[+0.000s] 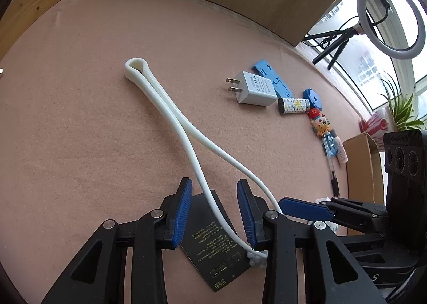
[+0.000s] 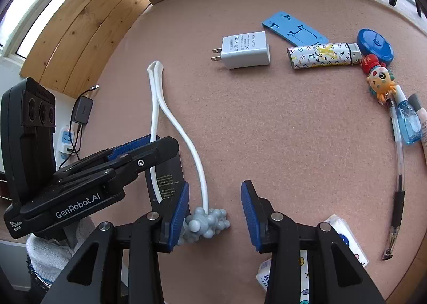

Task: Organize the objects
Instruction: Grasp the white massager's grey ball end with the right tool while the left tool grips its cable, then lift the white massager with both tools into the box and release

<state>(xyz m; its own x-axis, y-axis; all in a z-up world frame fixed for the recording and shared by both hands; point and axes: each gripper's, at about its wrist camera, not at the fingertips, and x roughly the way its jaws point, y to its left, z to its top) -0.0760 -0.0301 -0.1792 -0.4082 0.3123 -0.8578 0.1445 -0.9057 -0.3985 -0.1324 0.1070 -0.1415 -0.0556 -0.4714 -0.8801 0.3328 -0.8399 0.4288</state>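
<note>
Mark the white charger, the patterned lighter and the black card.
white charger [image 2: 246, 52], right wrist view, on its top face.
patterned lighter [image 2: 320, 55], right wrist view, mid-body.
black card [image 1: 213, 248], left wrist view, on its printed face.

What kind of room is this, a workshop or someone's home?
Probably a home or small studio corner by a window: a pink cloth-covered table strewn with small household things like a white plug adapter, beside a ring light and a potted plant.
</note>
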